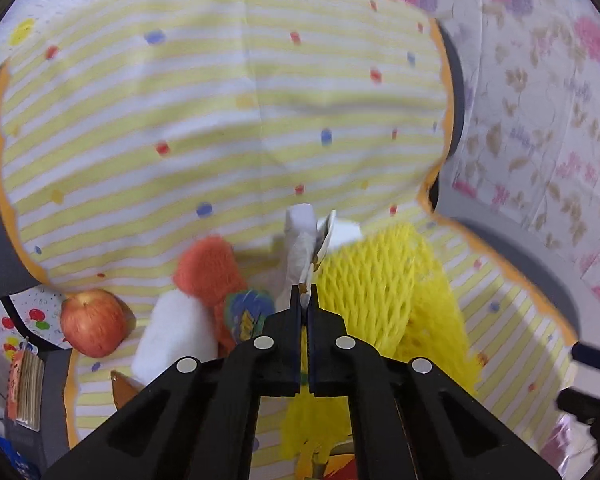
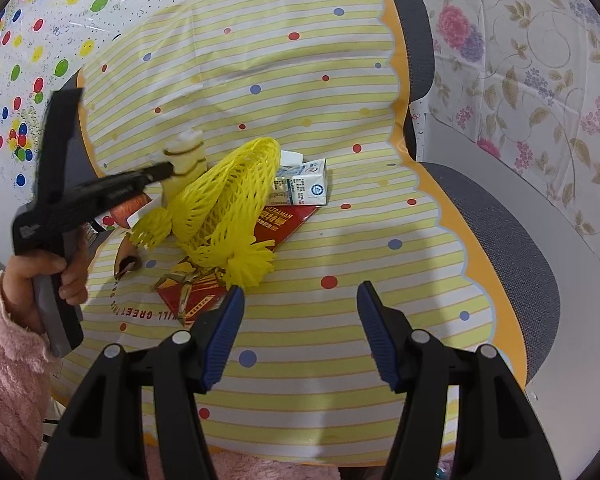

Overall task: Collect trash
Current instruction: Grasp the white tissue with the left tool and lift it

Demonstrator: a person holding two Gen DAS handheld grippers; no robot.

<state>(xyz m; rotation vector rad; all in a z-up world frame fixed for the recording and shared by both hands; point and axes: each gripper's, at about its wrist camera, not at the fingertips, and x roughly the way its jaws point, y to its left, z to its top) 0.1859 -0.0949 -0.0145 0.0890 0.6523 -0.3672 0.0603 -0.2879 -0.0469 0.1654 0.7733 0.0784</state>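
Left gripper [image 1: 305, 296]: black jaws pinched tight on a crumpled white paper wrapper [image 1: 302, 240], which stands up from the tips; in the right wrist view the same wrapper [image 2: 186, 152] sits at the tool's tip.
Right gripper [image 2: 300, 300]: blue ribbed pads standing well apart with nothing between them, over bare cloth.
Hand [image 2: 56, 276]: wrapped round the left tool's grey handle, with a fluffy pink sleeve [image 2: 8, 360] below it.
Trash pile: a yellow foam fruit net [image 2: 220, 208], soft open mesh with frayed ends, lies over a flat red glossy packet [image 2: 288, 220]; a small white drink carton [image 2: 304, 188] lies on its side just behind the net.
Cover: a yellow-and-white striped plastic sheet [image 2: 300, 92] with coloured dots and a scalloped orange border, draped over a grey fabric chair [image 2: 500, 240].
Left wrist view only: a red apple [image 1: 94, 322] near the sheet's left edge, an orange fuzzy plush thing [image 1: 208, 268] touching a white foam-like block [image 1: 176, 332].
Right wrist view only: the carton's print and the red packet's full outline.
Open room: the striped sheet is bare to the right of the pile and in front of the right gripper; the orange border runs close on the right.
Backdrop: floral sheeting [image 1: 540, 100] on the right, a balloon-print sheet [image 2: 40, 40] on the left.
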